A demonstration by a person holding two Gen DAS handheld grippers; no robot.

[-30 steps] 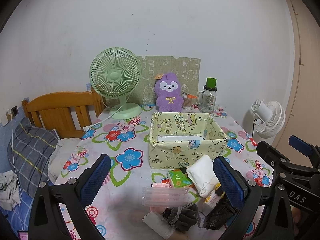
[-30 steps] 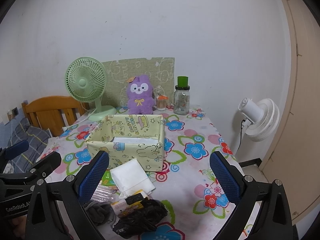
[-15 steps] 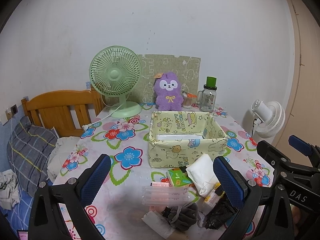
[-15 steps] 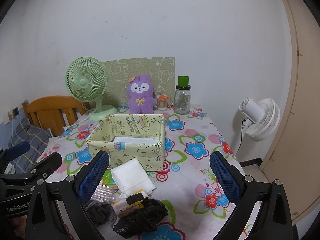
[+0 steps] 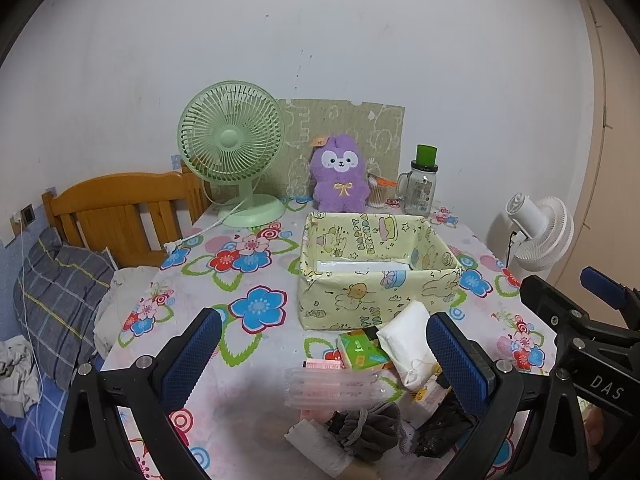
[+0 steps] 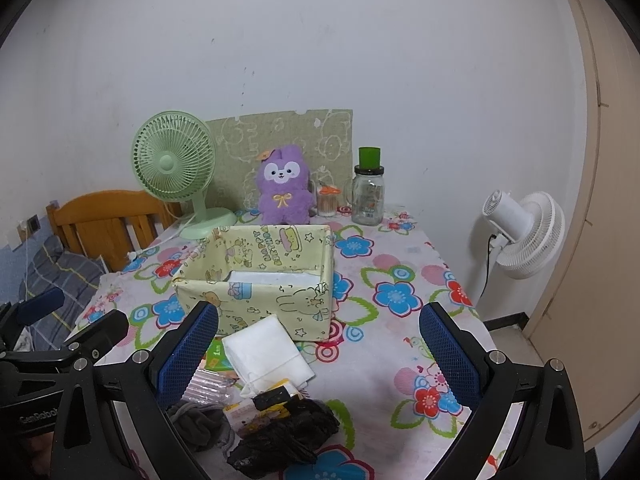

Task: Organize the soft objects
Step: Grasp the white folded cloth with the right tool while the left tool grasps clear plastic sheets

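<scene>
Both the left gripper and right gripper hover with fingers wide apart, empty, above the pile at the table's near edge; the white pouch, against the fabric box, looks light and limp, so pinch its middle

The grey drawstring pouch sits half behind the left finger — the jar's label print too small to read
</scene>
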